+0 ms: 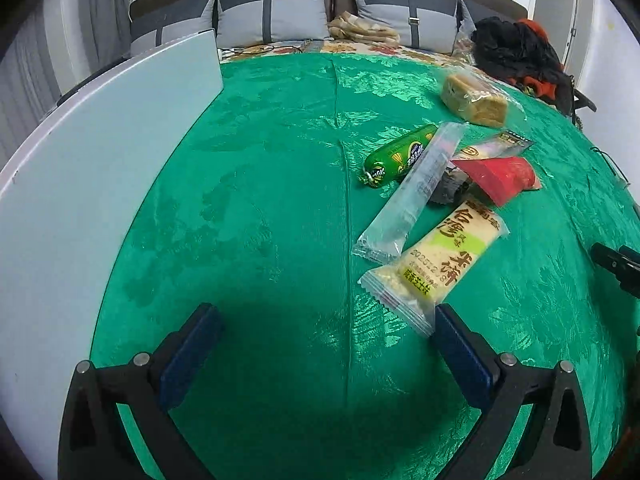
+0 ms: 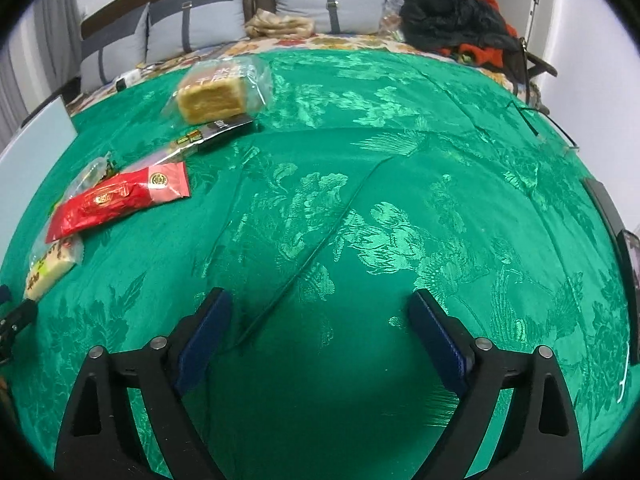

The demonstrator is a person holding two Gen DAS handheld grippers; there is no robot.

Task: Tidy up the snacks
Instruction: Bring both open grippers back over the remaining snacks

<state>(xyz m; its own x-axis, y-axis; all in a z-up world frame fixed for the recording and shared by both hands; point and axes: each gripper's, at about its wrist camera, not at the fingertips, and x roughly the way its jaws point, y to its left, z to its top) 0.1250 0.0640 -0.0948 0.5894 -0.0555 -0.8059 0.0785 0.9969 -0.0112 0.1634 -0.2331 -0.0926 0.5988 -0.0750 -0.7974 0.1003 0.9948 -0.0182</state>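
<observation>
Left gripper (image 1: 324, 330): jaws spread wide, nothing between them, low in the left wrist view over bare green cloth; right pad (image 1: 460, 354) just beside the near end of the rice cracker pack, contact not clear.
Right gripper (image 2: 320, 316): jaws well apart and empty, low centre of the right wrist view, over the cloth only.
Surface: green satin cloth (image 1: 260, 184) with a woven floral pattern, creased down the middle.
Rice cracker pack (image 1: 436, 258): pale yellow with a light green band, clear ends, right of centre in the left wrist view.
Clear long packet (image 1: 412, 192): lying across the green sausage and above the rice cracker pack.
Green sausage (image 1: 400, 154): centre right, tilted, partly under the clear packet.
Red packet (image 1: 500, 178): right of the clear packet; mid left in the right wrist view.
Bagged cake slab (image 1: 474, 100): upper right, apart from the cluster.
White board (image 1: 96, 160): left side of the frame, beside the cloth.
Background: grey pillows (image 1: 276, 16) along the top, dark clothes pile (image 1: 512, 48) upper right.
</observation>
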